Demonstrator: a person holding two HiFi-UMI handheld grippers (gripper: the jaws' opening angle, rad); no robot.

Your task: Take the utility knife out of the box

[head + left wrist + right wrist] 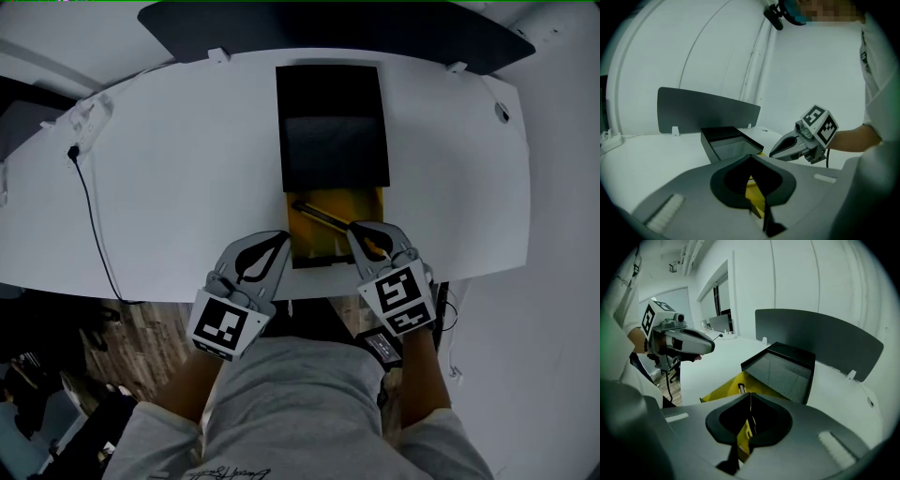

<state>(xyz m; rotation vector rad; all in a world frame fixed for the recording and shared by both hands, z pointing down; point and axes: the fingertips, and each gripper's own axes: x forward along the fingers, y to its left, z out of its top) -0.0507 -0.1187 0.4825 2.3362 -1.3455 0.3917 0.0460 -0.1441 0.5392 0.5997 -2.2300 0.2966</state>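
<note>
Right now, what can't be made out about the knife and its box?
- Utility knife: in the head view, its near end is hidden under the right gripper, so whether they touch can't be told.
- Yellow tray: in both gripper views, it is mostly blocked by each gripper's own closed jaws.
- Black box interior: in the head view, it is too dark to read.
</note>
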